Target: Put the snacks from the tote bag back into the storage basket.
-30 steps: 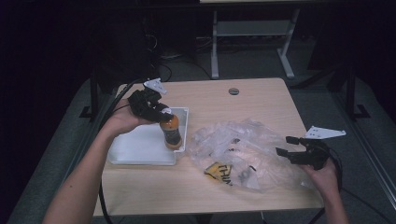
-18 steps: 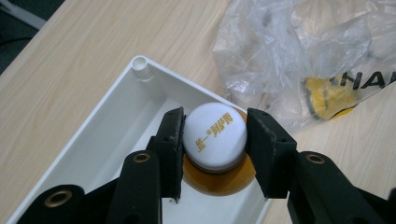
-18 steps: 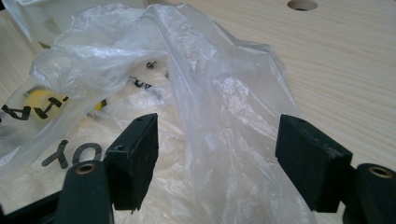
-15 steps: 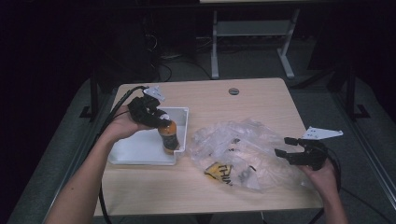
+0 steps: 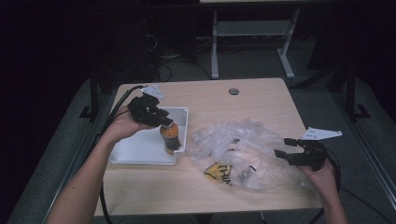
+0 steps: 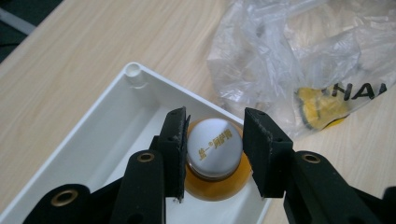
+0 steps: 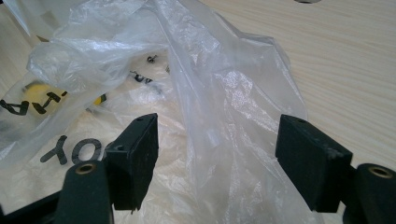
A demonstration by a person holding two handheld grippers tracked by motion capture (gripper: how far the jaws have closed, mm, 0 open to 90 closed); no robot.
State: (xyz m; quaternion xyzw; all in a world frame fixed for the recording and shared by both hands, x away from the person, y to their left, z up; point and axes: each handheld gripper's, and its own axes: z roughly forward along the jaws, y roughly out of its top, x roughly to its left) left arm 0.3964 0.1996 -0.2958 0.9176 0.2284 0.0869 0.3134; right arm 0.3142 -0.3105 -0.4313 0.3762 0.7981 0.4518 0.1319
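1. I have the left hand-held gripper (image 5: 161, 122) over the white plastic tray (image 5: 140, 149), which sits near the left edge of the bench (image 5: 210, 100).
2. In the left gripper view, its two black pads (image 6: 175, 140) stand either side of the white cap (image 6: 214, 147) of a small amber bottle (image 5: 170, 137). The jaws have just been closing a little. The left pad touches the cap; on the right I see a thin gap, so I count this hand-held gripper as released, with the cap between the jaws.
3. The bottle stands upright inside the tray, in the corner nearest the middle of the bench and close against the tray's right wall.
4. A crumpled clear plastic bag (image 5: 243, 151) with black lettering and a yellow patch lies on the bench just right of the tray, spread toward the right edge.
5. My right hand-held gripper (image 5: 287, 154) hangs at the bag's right side, near the right edge of the bench, pointing left toward the bag.
6. In the right gripper view, its jaws stand wide apart, released. A fold of the clear film rises between them, but neither pad (image 7: 137, 154) presses on it.
7. A round grommet hole (image 5: 234, 91) sits in the bench near its far edge, well apart from both the tray and the bag.
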